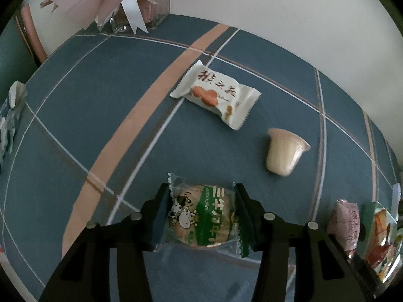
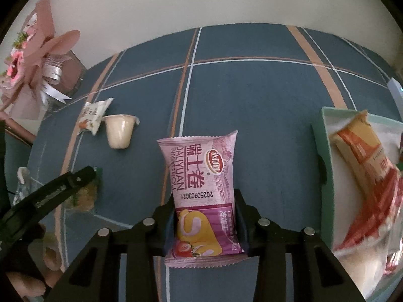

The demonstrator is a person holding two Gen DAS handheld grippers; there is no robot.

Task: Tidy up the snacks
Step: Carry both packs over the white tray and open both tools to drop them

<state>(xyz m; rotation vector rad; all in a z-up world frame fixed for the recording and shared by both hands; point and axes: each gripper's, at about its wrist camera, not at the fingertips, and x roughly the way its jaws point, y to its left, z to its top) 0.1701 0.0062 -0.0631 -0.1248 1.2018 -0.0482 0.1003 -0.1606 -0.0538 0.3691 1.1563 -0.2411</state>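
Note:
My left gripper (image 1: 201, 196) is shut on a clear-and-green cracker packet with a cow print (image 1: 201, 219), held over the blue tablecloth. My right gripper (image 2: 205, 201) is shut on a pink Swiss-roll packet (image 2: 199, 176). The left gripper also shows at the left of the right wrist view (image 2: 75, 181). A white peanut-candy packet (image 1: 216, 93) and a pale jelly cup on its side (image 1: 284, 151) lie on the cloth beyond the left gripper. They also show in the right wrist view, the packet (image 2: 92, 115) and the cup (image 2: 119, 130).
A mint-green box (image 2: 325, 171) at the right holds an orange-and-red snack packet (image 2: 367, 166). A pink bouquet in a glass vase (image 1: 141, 7) stands at the table's far corner. A white wall runs behind the table. Another packet (image 1: 10, 118) lies at the far left.

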